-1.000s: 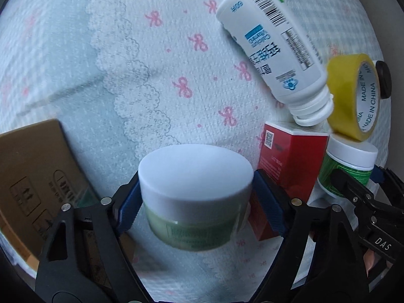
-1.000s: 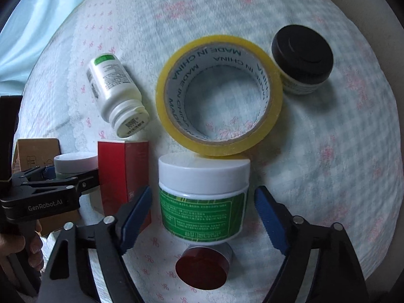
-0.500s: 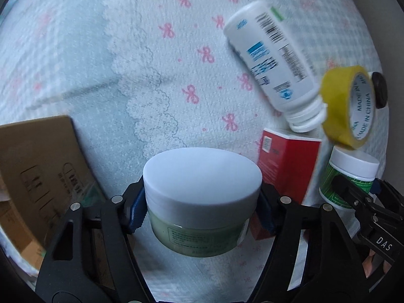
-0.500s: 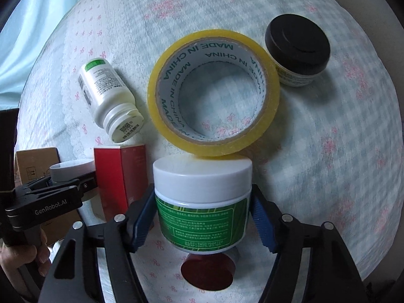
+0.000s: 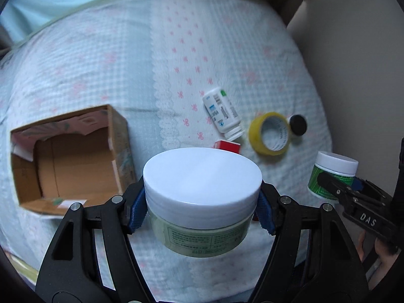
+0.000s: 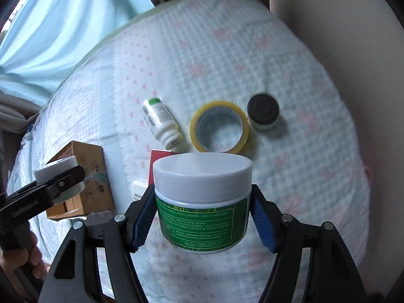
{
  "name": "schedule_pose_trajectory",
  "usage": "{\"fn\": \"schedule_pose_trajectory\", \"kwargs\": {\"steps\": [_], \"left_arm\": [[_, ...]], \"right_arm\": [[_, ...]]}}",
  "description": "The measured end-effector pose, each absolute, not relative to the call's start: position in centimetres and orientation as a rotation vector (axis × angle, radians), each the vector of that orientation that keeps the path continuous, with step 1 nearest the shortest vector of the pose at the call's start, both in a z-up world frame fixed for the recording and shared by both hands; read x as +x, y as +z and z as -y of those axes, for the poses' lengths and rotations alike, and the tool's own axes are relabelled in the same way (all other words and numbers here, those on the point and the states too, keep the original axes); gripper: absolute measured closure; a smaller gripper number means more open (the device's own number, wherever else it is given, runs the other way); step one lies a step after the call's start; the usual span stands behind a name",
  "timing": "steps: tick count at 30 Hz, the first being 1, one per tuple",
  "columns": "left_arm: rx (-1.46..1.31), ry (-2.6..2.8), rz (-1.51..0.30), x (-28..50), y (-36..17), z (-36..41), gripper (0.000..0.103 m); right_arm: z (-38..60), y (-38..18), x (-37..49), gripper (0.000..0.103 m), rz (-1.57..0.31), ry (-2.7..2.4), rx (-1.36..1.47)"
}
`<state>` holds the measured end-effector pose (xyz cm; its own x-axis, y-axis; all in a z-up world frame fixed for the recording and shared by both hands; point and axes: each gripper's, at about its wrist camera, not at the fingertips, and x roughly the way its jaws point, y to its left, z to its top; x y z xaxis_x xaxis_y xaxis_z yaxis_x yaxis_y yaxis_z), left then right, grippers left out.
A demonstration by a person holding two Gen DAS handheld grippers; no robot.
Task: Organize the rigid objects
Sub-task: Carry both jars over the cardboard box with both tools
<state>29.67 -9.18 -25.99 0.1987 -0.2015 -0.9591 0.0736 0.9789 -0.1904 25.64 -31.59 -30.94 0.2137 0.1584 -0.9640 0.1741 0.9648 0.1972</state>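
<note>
My left gripper (image 5: 202, 212) is shut on a pale green jar with a white lid (image 5: 202, 192) and holds it high above the bed. My right gripper (image 6: 202, 214) is shut on a dark green jar with a white lid (image 6: 202, 202), also lifted. Each held jar shows in the other view, the dark green jar (image 5: 333, 174) and the pale green jar (image 6: 60, 176). On the bedspread lie a white pill bottle (image 5: 223, 113), a yellow tape roll (image 5: 269, 133), a black-lidded jar (image 5: 298, 125) and a red box (image 5: 227, 147). An open cardboard box (image 5: 70, 156) stands at the left.
The bedspread (image 5: 101, 70) is pale blue check with pink bows and a lace seam. A beige wall (image 5: 353, 63) runs along the right edge of the bed. A light blue curtain (image 6: 50, 25) hangs behind. A small white item (image 6: 139, 188) lies by the red box (image 6: 161, 161).
Both grippers closed on their jars and lifted them well above the bed. The objects on the bedspread look smaller, and the open cardboard box has come fully into the left view.
</note>
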Motion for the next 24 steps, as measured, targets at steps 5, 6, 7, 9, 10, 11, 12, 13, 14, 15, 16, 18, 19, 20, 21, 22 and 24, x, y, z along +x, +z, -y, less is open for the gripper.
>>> {"fn": "schedule_pose_trajectory", "kwargs": {"steps": [5, 6, 7, 9, 10, 11, 12, 13, 14, 15, 16, 18, 19, 20, 21, 22, 24], "left_arm": [[-0.176, -0.140, -1.282, 27.2, -20.9, 5.1, 0.035], [-0.191, -0.129, -1.268, 26.8, -20.1, 3.9, 0.035], [-0.207, -0.116, -1.252, 26.2, -19.1, 2.6, 0.035], [-0.230, -0.093, -1.223, 25.2, -17.6, 0.2, 0.035], [-0.240, -0.082, -1.207, 24.7, -16.9, -1.1, 0.035], [-0.248, -0.070, -1.192, 24.3, -16.2, -2.5, 0.035], [-0.251, -0.062, -1.181, 23.9, -15.6, -3.7, 0.035], [-0.252, -0.053, -1.172, 23.5, -15.1, -5.1, 0.035], [-0.253, -0.046, -1.163, 23.1, -14.7, -6.5, 0.035], [-0.254, -0.041, -1.157, 22.8, -14.4, -8.0, 0.035], [-0.254, -0.038, -1.155, 22.5, -14.2, -9.5, 0.035], [-0.255, -0.035, -1.157, 22.3, -14.4, -12.2, 0.035], [-0.255, -0.036, -1.160, 22.2, -14.5, -13.7, 0.035], [-0.253, -0.038, -1.166, 22.3, -14.7, -15.2, 0.035], [-0.250, -0.041, -1.172, 22.3, -14.9, -16.6, 0.035], [-0.245, -0.047, -1.181, 22.5, -15.3, -18.1, 0.035], [-0.227, -0.059, -1.201, 23.0, -16.2, -20.5, 0.035]], "right_arm": [[29.8, -25.4, 25.3, 0.037, -1.293, 0.042, 0.203], [29.0, -23.8, 25.1, 0.037, -1.274, 0.063, 0.188], [28.5, -22.8, 25.0, 0.037, -1.263, 0.077, 0.180], [26.6, -20.7, 24.5, 0.037, -1.239, 0.113, 0.162], [25.7, -20.0, 24.4, 0.037, -1.232, 0.129, 0.160], [24.8, -19.2, 24.2, 0.037, -1.224, 0.148, 0.161], [23.2, -18.5, 23.9, 0.037, -1.212, 0.177, 0.165], [22.1, -18.1, 23.8, 0.037, -1.205, 0.194, 0.165], [20.8, -17.7, 23.7, 0.037, -1.199, 0.211, 0.164], [19.1, -17.2, 23.5, 0.037, -1.191, 0.231, 0.161], [17.8, -17.0, 23.5, 0.037, -1.186, 0.244, 0.157], [14.7, -16.5, 23.4, 0.037, -1.177, 0.266, 0.152], [13.3, -16.4, 23.4, 0.037, -1.175, 0.274, 0.152], [12.1, -16.4, 23.4, 0.037, -1.174, 0.282, 0.154], [10.5, -16.4, 23.5, 0.037, -1.175, 0.290, 0.157], [8.6, -16.5, 23.7, 0.037, -1.178, 0.295, 0.165], [5.8, -17.2, 24.1, 0.037, -1.192, 0.291, 0.191]]}}
